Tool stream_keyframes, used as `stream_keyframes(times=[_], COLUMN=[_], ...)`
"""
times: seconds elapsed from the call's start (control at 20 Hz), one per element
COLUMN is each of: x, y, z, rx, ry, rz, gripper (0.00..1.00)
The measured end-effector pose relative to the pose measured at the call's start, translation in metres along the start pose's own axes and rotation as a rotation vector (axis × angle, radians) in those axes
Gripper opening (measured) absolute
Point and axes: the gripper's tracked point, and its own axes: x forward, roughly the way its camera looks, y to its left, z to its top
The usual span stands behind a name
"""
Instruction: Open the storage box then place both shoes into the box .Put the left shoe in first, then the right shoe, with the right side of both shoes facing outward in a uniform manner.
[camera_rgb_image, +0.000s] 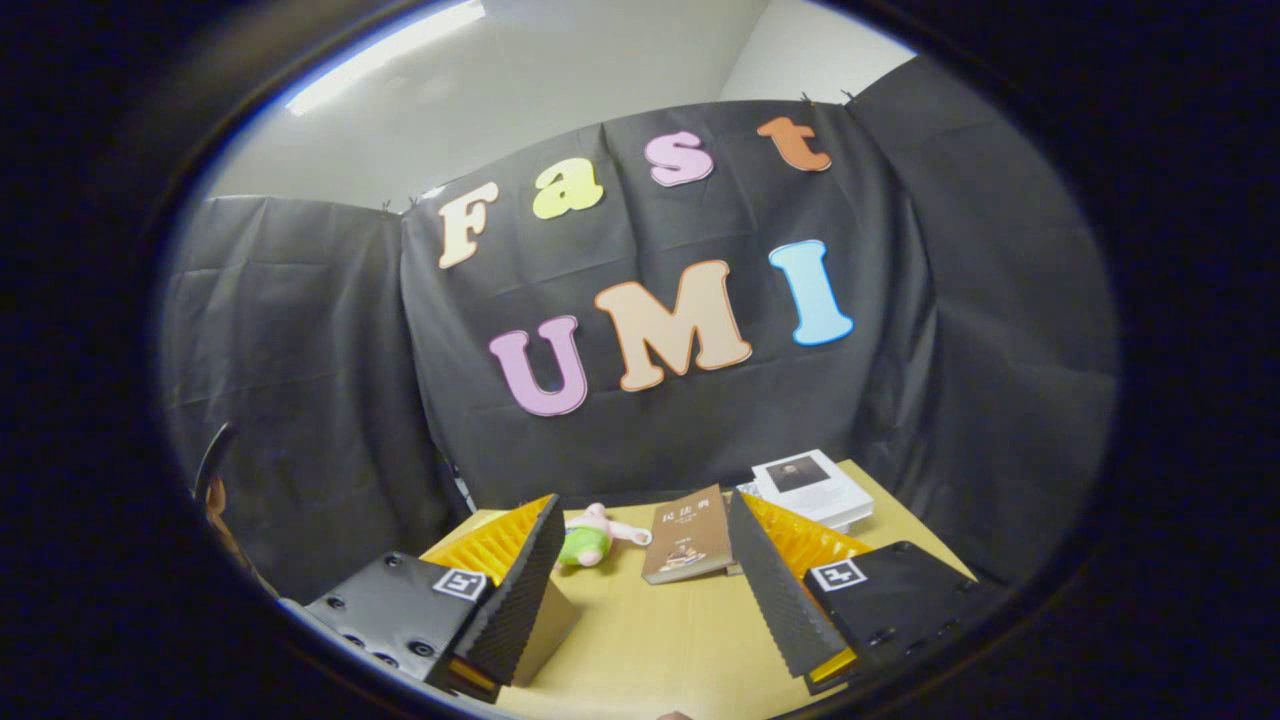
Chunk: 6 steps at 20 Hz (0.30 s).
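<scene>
My gripper stands open above a light wooden table, with nothing between its two fingers. The fingers point toward the table's far end and the booth's cloth wall. Just beyond the fingertips lie a small plush toy and some books.
A pink plush toy in a green top lies just past the left finger. A brown book rests between the fingertips, farther off. A stack of white books sits at the table's far right corner. A chair back shows at the left.
</scene>
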Motion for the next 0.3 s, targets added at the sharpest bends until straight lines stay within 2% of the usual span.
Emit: stream_keyframes(times=[0.3], x=[0.0038], y=[-0.0081], z=[-0.0027], rx=[-0.001], ry=[0.004], rz=[-0.007], gripper=[1.0])
